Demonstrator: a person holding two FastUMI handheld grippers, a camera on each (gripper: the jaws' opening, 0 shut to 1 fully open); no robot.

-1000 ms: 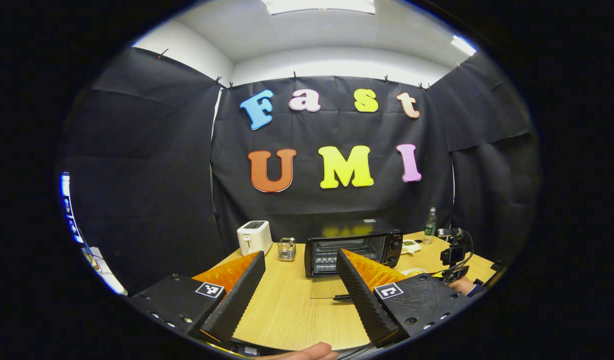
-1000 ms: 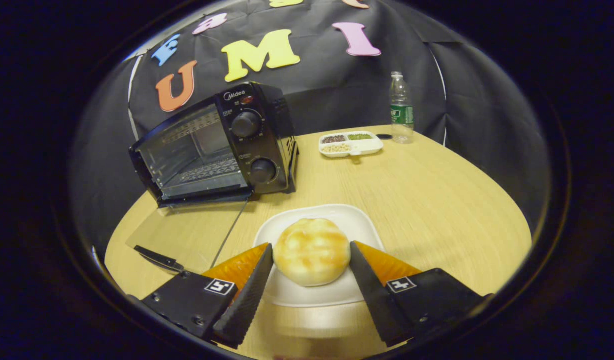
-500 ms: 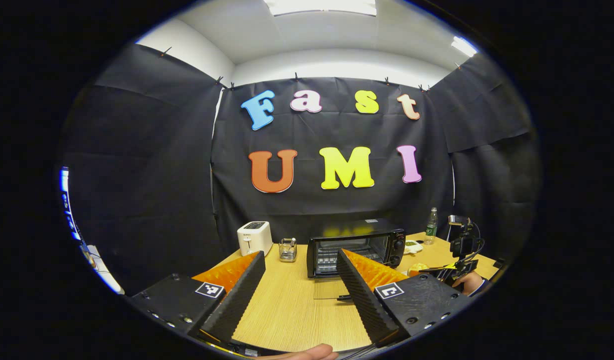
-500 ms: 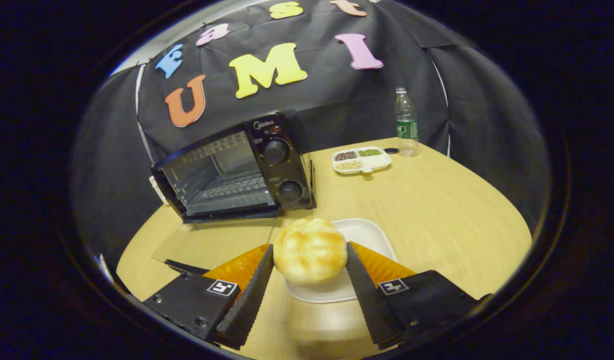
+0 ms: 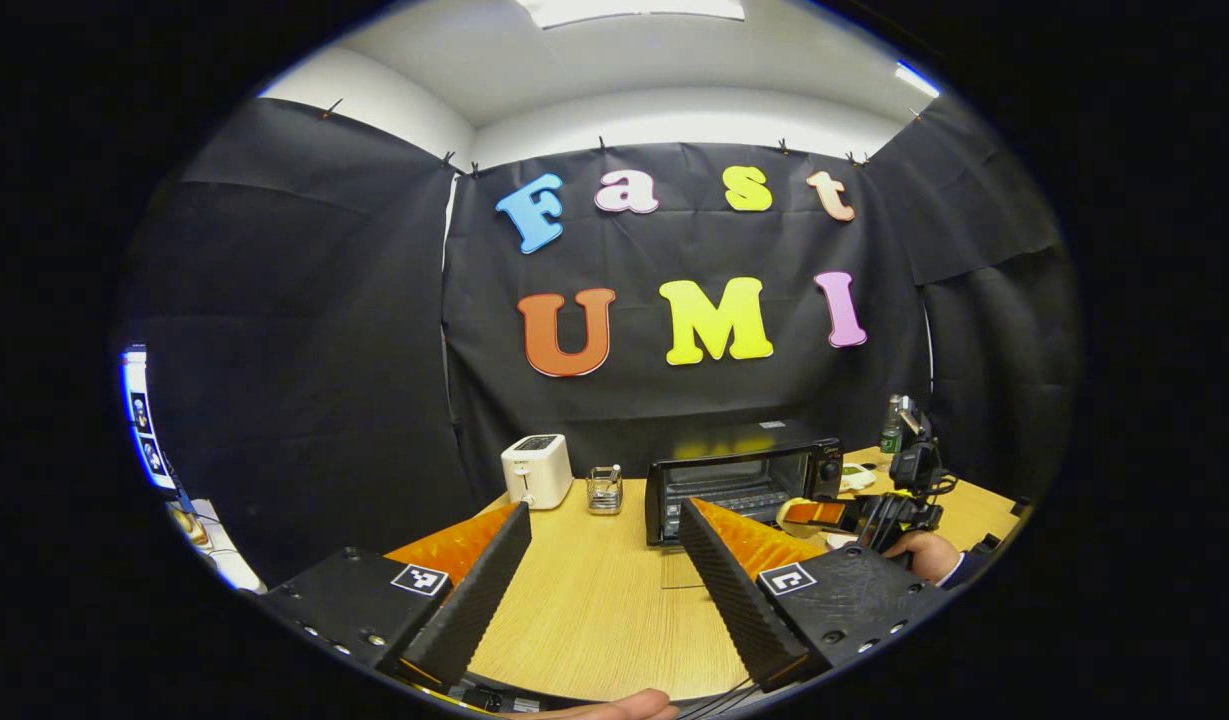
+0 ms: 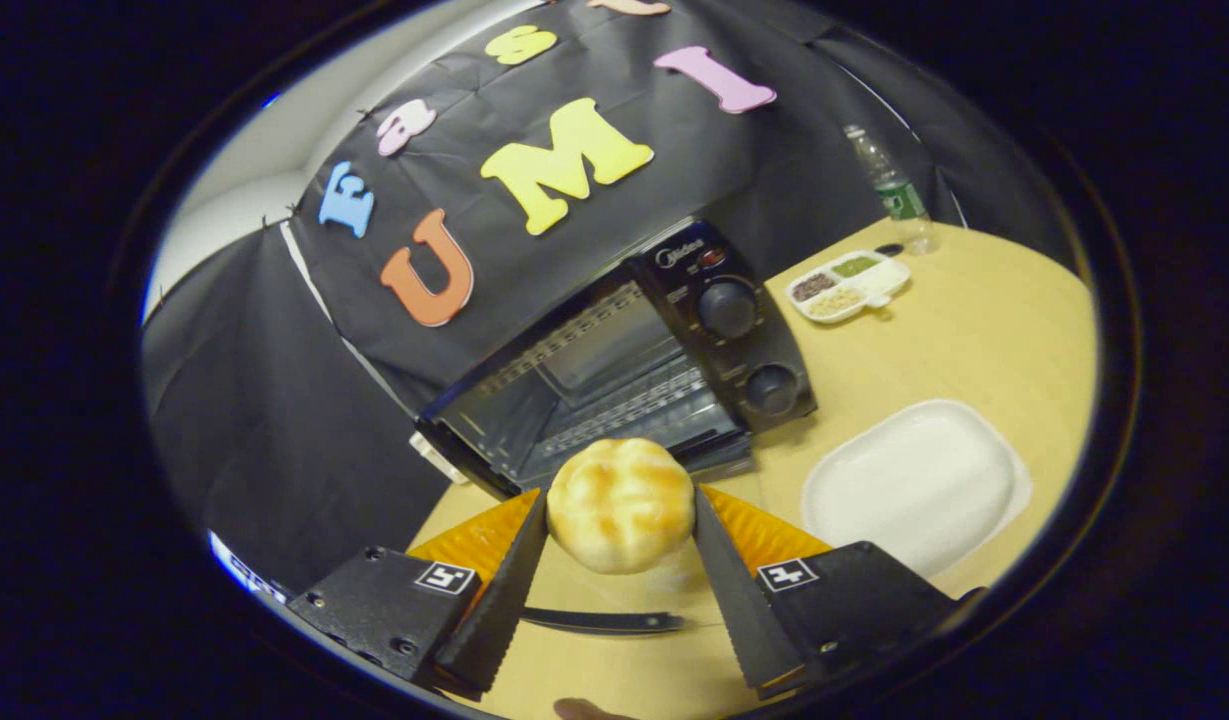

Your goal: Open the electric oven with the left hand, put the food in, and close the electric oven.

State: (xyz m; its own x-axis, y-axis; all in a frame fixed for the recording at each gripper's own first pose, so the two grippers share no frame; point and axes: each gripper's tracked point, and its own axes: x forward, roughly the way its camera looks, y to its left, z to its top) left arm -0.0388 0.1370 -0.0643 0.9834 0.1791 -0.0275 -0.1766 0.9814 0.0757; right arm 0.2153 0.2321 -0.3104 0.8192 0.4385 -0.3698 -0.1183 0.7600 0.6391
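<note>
the right hand-held gripper [image 6: 620, 555] is raised off the pale wood-grain surface [image 6: 974, 340] and tilted toward the boxy black electric oven [image 6: 624, 360], its 2 ridged fingers [image 6: 504, 580] pressing on either side of a round, golden-brown bun [image 6: 620, 503] with a glossy, mottled crust. the bun hangs in the air just in front of the oven's open mouth, above the oven's clear glass door [image 6: 594, 640], which lies folded down flat on the surface with its dark bar handle [image 6: 599, 621] nearest the camera. the oven's long axis runs side to side; its opening faces the gripper, showing a wire rack inside, and 2 round knobs [image 6: 726, 307] stack at the right end of its front. right of the oven sits an empty white rounded-rectangle plate [image 6: 914, 485]; behind the oven's right side are a small white divided dish of grains [image 6: 849, 285] and a clear plastic bottle with a green label [image 6: 889, 190].

in the left gripper view, the left hand-held gripper [image 5: 604, 585] is held level and well back from the oven [image 5: 739, 480], fingers [image 5: 724, 590] spread wide with nothing between them. left of the oven stand a white toaster [image 5: 536, 470] and a small clear holder [image 5: 604, 489]. right of the oven, a hand [image 5: 919, 552] carries the other gripper [image 5: 824, 514] toward its front.
</note>
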